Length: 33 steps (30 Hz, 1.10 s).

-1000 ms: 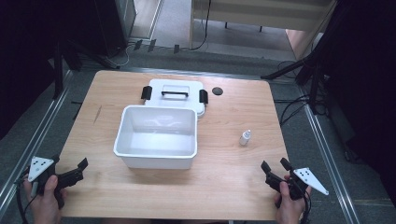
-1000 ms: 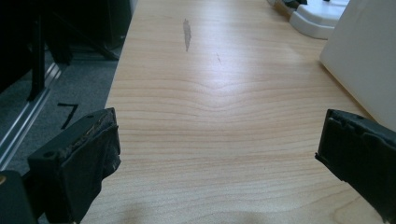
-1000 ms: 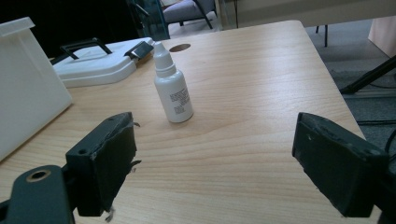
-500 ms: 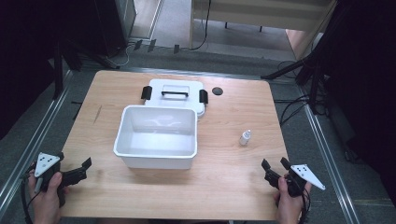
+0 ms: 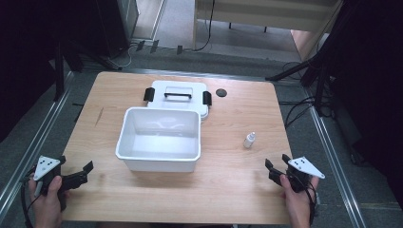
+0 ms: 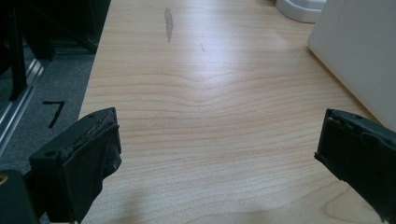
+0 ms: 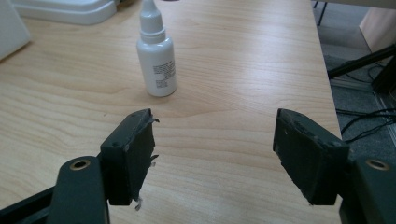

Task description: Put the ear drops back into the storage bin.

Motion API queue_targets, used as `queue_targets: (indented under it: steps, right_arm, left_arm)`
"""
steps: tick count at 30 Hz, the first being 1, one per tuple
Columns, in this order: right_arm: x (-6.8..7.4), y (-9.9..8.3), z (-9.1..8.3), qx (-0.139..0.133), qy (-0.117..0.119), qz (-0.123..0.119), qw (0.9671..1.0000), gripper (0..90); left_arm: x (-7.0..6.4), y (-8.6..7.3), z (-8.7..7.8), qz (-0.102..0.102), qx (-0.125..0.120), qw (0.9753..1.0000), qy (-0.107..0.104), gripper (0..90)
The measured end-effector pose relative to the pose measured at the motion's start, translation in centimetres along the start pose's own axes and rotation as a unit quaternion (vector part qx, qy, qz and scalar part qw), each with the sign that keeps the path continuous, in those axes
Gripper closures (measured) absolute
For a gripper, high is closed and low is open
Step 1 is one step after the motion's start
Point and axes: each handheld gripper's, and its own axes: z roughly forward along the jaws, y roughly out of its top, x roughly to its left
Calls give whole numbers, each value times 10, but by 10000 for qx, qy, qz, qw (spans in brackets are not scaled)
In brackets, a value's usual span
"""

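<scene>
A person stands at a wooden desk (image 5: 237, 190) with a hand-held gripper in each hand, both held low at the near corners and both with jaws spread wide and empty. The left hand-held gripper (image 5: 78, 176) points along bare wood toward the white bin (image 5: 159, 137), whose side wall shows at the right edge of the left gripper view. The right hand-held gripper (image 5: 275, 167) faces the small white dropper bottle (image 7: 156, 58), which stands upright and capped on the desk, to the right of the bin and well apart from it, a little ahead of the open jaws and slightly left of their line.

The bin sits open-topped and looks empty in the middle of the desk, apparently so something can be dropped in from above. Its lid (image 5: 177, 96), handle up and black latches at either end, lies flat just behind it, out of the way. A small dark disc (image 5: 220, 92) rests beside the lid. The wide jaws and the bottle's nearness suggest the right side is set to reach for it first.
</scene>
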Motion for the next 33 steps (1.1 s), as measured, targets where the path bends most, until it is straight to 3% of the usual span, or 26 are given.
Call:
queue_targets:
  steps: [1,2,7,10,13,14,15,16,17,18,19,20,21,22,23,24,25,26,30,31,32,33]
  right_arm:
    - [0,0,0,0,0,0,10000,293]
    - [1,5,0,162,30,-241,9996,294]
    - [0,18,0,502,284,-610,9965,302]
    - [0,34,-1,858,511,-963,9903,286]
    - [-1,43,-1,1082,653,-1015,9868,258]
    - [-3,52,1,1326,826,-1010,9826,227]
    - [-3,52,1,1326,826,-1010,9826,227]
    - [-4,60,3,1604,945,-1120,9761,211]
    - [-4,60,3,1604,945,-1120,9761,211]
    - [-4,68,6,1924,1049,-1282,9672,190]
    - [-4,68,6,1924,1049,-1282,9672,190]
    - [-4,76,9,2219,1093,-1447,9580,190]
    - [-4,76,9,2219,1093,-1447,9580,190]
    - [-1,83,12,2517,962,-1585,9499,192]
    - [-1,83,12,2517,962,-1585,9499,192]
    - [1,86,14,2638,945,-1678,9452,189]
    - [3,89,16,2767,961,-1793,9392,179]
    - [8,94,21,3053,1049,-1974,9257,146]
    - [16,106,30,3402,1149,-2272,9052,157]
    - [16,106,30,3402,1149,-2272,9052,157]
    - [18,112,35,3529,1229,-2373,8967,165]
    - [20,115,37,3602,1234,-2415,8926,179]
  left_arm:
    - [0,0,0,0,0,10000,0,3]
    - [0,0,0,6,5,10000,-3,3]
    - [0,0,0,10,6,10000,-5,3]
    - [1,0,0,-32,5,10000,-33,3]
    - [1,0,0,-54,4,10000,-41,3]
    - [1,0,0,-60,1,10000,-40,3]
    - [1,0,0,-60,1,10000,-40,3]
    - [1,0,0,-64,4,10000,-58,3]
    - [1,0,0,-64,4,10000,-58,3]
    - [2,0,0,-75,4,10000,-54,3]
    - [2,0,0,-75,4,10000,-54,3]
    - [2,0,0,-86,8,9999,-52,3]
    - [2,0,0,-86,8,9999,-52,3]
    - [2,0,0,-97,4,9999,-42,3]
    - [2,0,0,-97,4,9999,-42,3]
    - [1,0,0,-94,3,9999,-39,3]
    - [1,0,0,-89,2,10000,-45,3]
    - [2,0,0,-87,11,10000,-45,3]
    - [2,0,0,-118,15,9999,-54,3]
    - [2,0,0,-118,15,9999,-54,3]
    - [2,0,0,-119,13,9999,-55,3]
    - [2,0,0,-119,13,9999,-55,3]
